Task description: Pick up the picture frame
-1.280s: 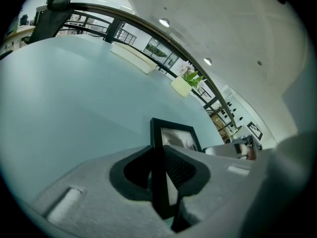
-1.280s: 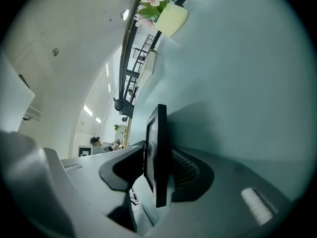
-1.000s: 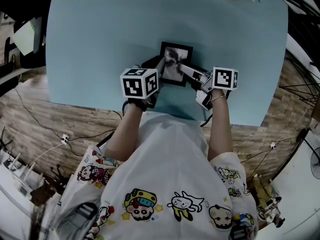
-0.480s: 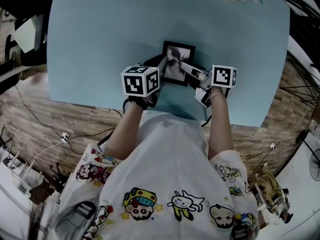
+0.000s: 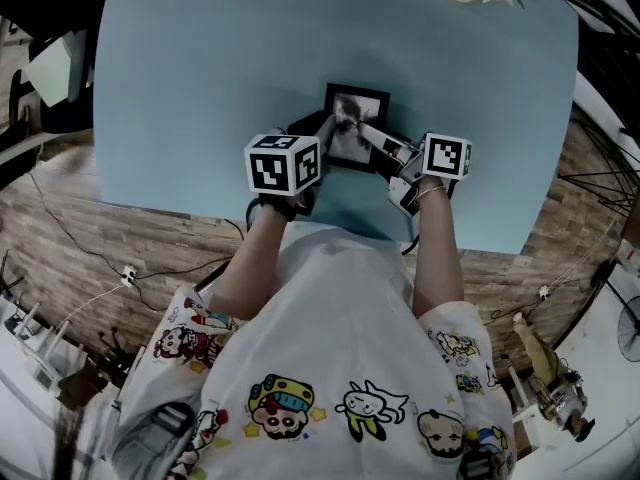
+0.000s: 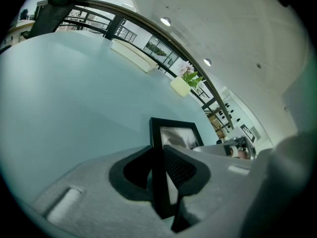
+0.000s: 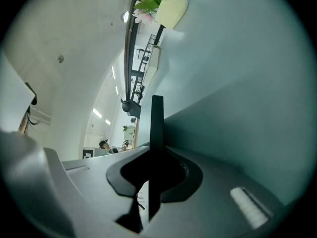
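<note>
Frame (image 5: 355, 116) stands on the table (image 5: 200, 68), near its front edge. My left gripper (image 6: 159, 172) pinches one side edge. My right gripper (image 7: 151, 182) is closing its jaws on the opposite edge. I judge the grasp nearly made, with the lift still left.

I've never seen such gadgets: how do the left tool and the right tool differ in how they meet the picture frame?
The left tool is clamped on the left side of the picture frame; the right tool is closing its jaws with the right side between them. The left tool's camera sees the frame's front obliquely; the right tool's sees it edge-on. Both have the frame between their jaws.
</note>
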A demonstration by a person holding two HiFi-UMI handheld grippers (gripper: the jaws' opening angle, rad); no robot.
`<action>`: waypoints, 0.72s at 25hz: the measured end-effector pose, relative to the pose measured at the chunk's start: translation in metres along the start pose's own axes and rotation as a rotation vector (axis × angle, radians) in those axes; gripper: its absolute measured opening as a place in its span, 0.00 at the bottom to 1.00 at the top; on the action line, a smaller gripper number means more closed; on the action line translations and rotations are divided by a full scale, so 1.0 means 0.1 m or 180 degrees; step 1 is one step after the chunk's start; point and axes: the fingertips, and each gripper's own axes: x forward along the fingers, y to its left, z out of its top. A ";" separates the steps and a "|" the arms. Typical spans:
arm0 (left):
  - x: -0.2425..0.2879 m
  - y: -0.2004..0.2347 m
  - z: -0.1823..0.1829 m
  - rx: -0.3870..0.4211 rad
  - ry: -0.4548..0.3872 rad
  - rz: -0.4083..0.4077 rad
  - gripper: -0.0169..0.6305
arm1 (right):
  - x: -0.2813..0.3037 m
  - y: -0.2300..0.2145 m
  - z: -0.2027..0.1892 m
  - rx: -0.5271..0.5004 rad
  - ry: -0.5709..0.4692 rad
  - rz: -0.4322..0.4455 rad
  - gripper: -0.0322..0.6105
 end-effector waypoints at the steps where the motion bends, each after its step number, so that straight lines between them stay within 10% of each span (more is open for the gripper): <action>1: 0.00 0.00 0.00 -0.0001 -0.0005 0.0002 0.14 | 0.00 0.00 0.00 -0.0004 0.0002 -0.0002 0.13; 18: -0.23 0.01 0.15 -0.0190 -0.0239 -0.0116 0.22 | -0.05 0.26 0.08 -0.0196 -0.0117 0.0030 0.12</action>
